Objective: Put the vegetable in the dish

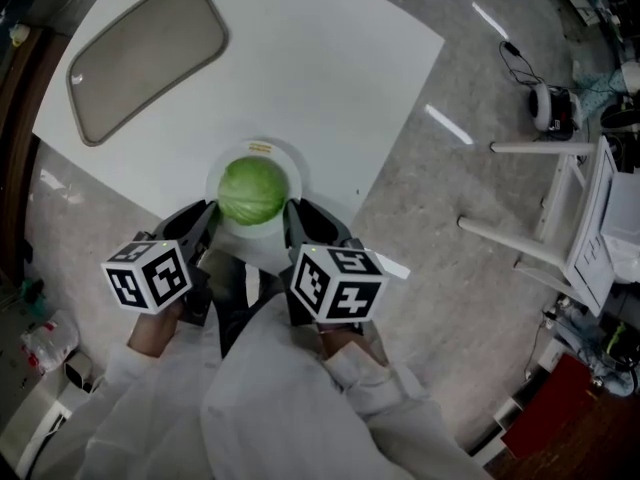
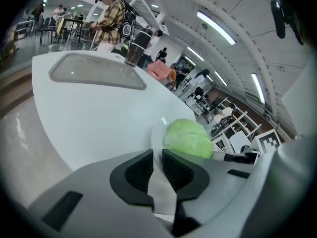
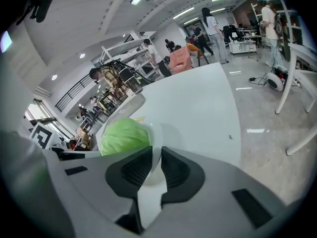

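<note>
A round green cabbage [image 1: 251,190] lies in a white dish [image 1: 291,164] at the near corner of the white table [image 1: 330,68]. My left gripper [image 1: 207,220] holds the dish's left rim and my right gripper [image 1: 293,224] holds its right rim. In the left gripper view the cabbage [image 2: 188,139] sits just past the left gripper [image 2: 157,156], whose jaws pinch the thin white rim [image 2: 157,131]. The right gripper view shows the same: the right gripper [image 3: 156,156] is shut on the rim [image 3: 158,134] beside the cabbage [image 3: 125,137]. I cannot tell whether the dish rests on the table or is lifted.
A long grey tray [image 1: 148,53] lies at the table's far left. The table's right edge [image 1: 400,118] drops to a speckled floor. White frames [image 1: 560,208] and clutter stand at the right. People stand far behind the table [image 2: 109,14].
</note>
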`<state>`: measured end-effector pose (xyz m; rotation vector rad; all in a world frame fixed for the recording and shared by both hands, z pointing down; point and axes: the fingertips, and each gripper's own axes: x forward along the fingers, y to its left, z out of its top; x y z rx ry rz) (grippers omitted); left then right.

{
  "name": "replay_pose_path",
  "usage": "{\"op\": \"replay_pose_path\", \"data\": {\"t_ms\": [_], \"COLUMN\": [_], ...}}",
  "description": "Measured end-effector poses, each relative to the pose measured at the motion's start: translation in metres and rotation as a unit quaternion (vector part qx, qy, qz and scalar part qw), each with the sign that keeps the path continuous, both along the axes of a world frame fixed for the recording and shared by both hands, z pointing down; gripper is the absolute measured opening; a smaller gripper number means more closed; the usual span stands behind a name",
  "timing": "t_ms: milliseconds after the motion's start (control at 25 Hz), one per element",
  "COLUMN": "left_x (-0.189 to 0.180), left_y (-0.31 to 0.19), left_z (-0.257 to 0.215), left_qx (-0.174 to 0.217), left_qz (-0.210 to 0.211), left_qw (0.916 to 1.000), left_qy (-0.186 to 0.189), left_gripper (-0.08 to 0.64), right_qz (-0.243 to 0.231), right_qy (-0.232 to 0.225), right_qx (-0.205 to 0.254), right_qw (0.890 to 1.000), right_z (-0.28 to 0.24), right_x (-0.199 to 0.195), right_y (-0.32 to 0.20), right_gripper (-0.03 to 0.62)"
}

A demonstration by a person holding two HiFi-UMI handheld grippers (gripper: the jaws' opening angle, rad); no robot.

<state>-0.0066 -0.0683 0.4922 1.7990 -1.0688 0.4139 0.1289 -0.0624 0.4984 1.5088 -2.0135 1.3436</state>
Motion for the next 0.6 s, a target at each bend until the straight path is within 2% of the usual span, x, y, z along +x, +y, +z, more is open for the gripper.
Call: {"op": "replay_pose_path", "data": {"t_ms": [440,600], "left_x": [-0.031,-0.059], "left_y": [-0.030,-0.054], "left_z": [-0.001,-0.006], "left_qx": [0.001,0.005], "left_qz": [0.001,0.004], "left_qw": [0.9998,0.9998], "left_qy": [0.022,0.020], "left_gripper": [0.063,0.063], "right_qz": [0.000,0.004], "right_qy": [0.012,0.011], "right_qx": [0.011,0.011], "right_qw": [1.000,1.000], "right_z": [-0.010,-0.015], "right_x": [-0.031,-0.059], "right_y": [-0.033,-0.054], "right_gripper": [0.063,0.063]}}
